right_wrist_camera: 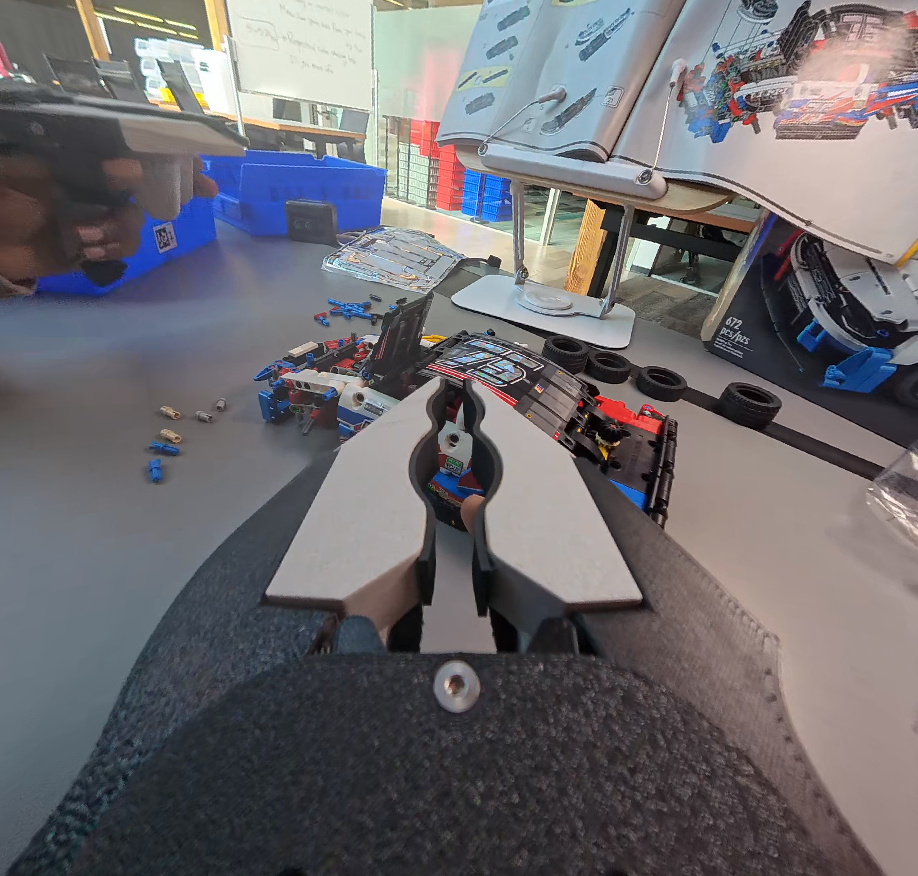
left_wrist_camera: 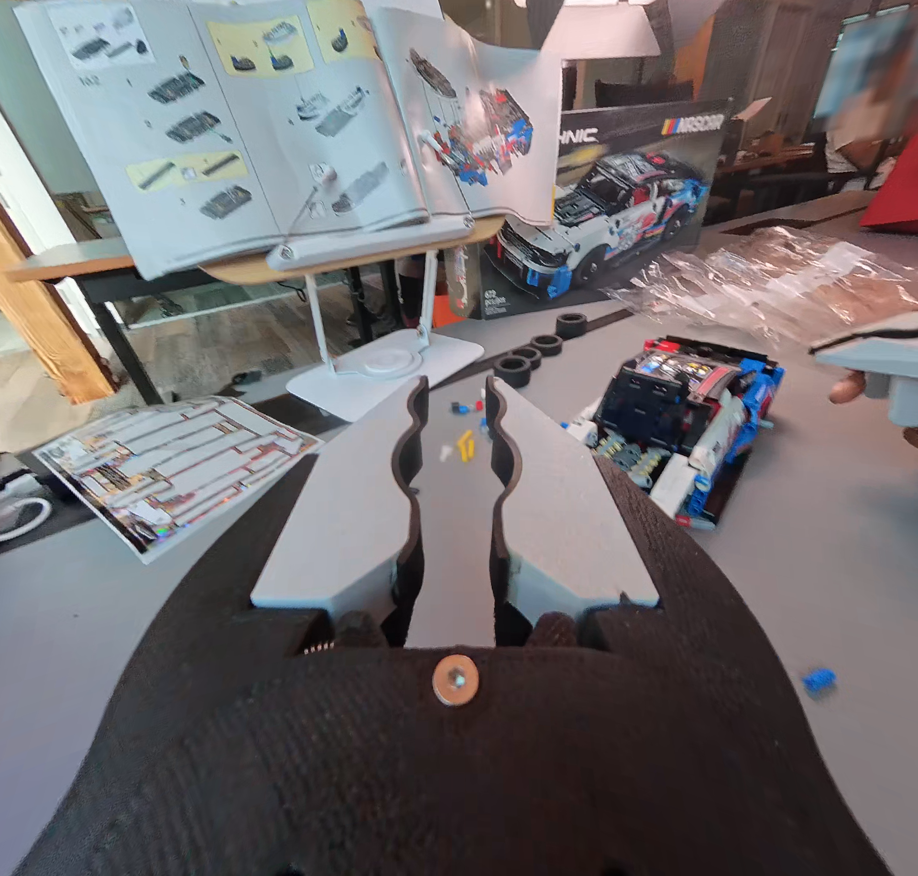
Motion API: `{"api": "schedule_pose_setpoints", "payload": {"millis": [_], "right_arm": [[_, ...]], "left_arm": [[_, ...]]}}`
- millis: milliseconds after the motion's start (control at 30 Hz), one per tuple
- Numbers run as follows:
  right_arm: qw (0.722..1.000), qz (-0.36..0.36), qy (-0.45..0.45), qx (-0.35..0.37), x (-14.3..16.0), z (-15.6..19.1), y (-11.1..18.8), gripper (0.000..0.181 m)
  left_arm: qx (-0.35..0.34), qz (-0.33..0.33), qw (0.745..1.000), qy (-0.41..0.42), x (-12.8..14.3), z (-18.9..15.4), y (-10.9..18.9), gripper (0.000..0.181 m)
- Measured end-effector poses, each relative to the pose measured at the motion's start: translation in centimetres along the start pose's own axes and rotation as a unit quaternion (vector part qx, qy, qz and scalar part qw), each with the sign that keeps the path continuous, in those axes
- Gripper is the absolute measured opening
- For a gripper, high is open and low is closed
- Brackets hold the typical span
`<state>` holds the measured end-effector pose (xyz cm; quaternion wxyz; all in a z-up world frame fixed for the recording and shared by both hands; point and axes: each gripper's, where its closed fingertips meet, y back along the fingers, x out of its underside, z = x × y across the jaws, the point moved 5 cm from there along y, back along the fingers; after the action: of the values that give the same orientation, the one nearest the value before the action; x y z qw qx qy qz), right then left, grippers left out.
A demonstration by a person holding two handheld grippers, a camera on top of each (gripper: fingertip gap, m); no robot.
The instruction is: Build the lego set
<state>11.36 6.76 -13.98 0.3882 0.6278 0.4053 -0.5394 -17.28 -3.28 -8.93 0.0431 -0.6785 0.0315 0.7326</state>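
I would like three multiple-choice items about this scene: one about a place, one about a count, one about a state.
1. Where does the instruction booklet rest?
A. flat on the table
B. on a white stand
C. inside the blue bin

2. How many loose black tyres lie in a row on the table?
A. two
B. four
C. six

3. What is the state of the left gripper?
A. open and holding nothing
B. shut on a tyre
C. shut on a blue pin

Answers:
1 B, the open booklet sits clipped on the white stand.
2 B, four tyres show beside the partly built car.
3 A, there is a clear gap between its fingers, with only the table behind it.
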Motion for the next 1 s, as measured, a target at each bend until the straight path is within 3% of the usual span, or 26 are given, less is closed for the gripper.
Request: {"api": "schedule_pose_setpoints", "payload": {"millis": [167, 267, 367, 500, 633, 800, 1000], "right_arm": [[1.000, 0.009, 0.024, -0.003, 0.2, 0.4, -0.2, 0.001], [0.999, 0.017, 0.044, 0.003, 0.4, 0.5, -0.1, 0.000], [0.999, 0.014, 0.041, 0.006, 0.0, 0.5, 0.4, 0.000], [0.999, 0.016, 0.044, 0.019, -0.1, 0.2, 0.9, 0.000], [0.997, 0.039, 0.058, 0.033, 0.6, -0.6, 1.0, 0.000], [0.997, 0.048, 0.059, 0.028, 1.0, -0.7, 0.8, 0.000], [0.994, 0.060, 0.084, 0.019, 1.4, -0.1, 0.4, 0.000]], "left_arm": [[-0.058, -0.080, 0.995, -0.011, -8.0, 4.7, -4.3, 0.012], [-0.100, -0.116, 0.988, 0.003, -12.2, 9.3, -8.9, 0.003], [-0.132, -0.123, 0.983, 0.021, -14.4, 14.5, -14.3, 0.000], [-0.131, -0.110, 0.985, 0.026, -15.4, 19.4, -20.3, 0.000], [-0.137, -0.071, 0.988, 0.005, -15.3, 21.8, -24.1, 0.000], [-0.151, -0.045, 0.987, -0.014, -14.3, 23.2, -25.8, 0.000], [-0.152, -0.036, 0.987, -0.020, -14.0, 23.9, -25.7, 0.000]]}}
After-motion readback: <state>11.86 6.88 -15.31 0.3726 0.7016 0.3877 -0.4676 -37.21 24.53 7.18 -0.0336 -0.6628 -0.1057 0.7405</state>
